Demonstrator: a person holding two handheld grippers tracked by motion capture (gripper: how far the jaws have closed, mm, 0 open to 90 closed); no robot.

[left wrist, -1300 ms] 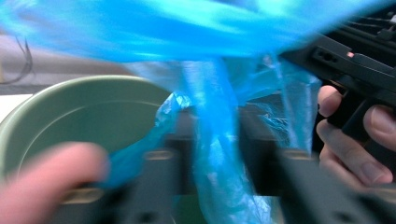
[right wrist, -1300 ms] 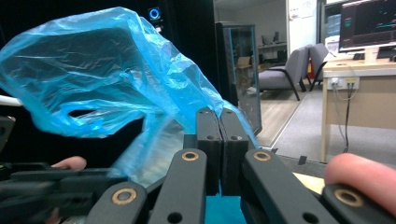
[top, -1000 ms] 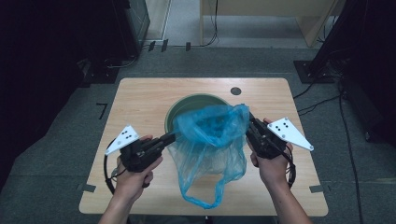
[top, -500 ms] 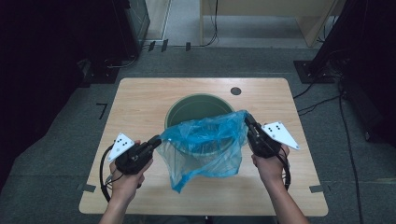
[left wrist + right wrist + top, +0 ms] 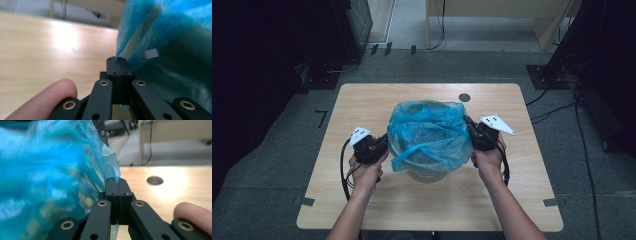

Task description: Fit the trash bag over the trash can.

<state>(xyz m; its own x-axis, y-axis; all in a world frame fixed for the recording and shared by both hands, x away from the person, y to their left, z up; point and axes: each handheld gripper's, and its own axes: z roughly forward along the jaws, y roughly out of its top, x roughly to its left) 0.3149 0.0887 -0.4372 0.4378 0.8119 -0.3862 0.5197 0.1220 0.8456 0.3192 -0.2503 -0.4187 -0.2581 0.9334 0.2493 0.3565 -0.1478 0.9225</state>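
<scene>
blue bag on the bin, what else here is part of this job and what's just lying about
In the job:
- blue bag, draped over the bin's mouth
- bin, under the bag
- left tool, shut on the bag's edge
- right tool, shut on the opposite edge

Just there:
- table with its round hole
- cables on the floor
- tape marks

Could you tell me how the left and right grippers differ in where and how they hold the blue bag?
The left gripper pinches the blue bag low, near the table, at the bin's near-left side; the right gripper pinches it higher and farther back. The left grey plate is tilted and small in view; the right lies flatter. Both are shut on plastic.
</scene>
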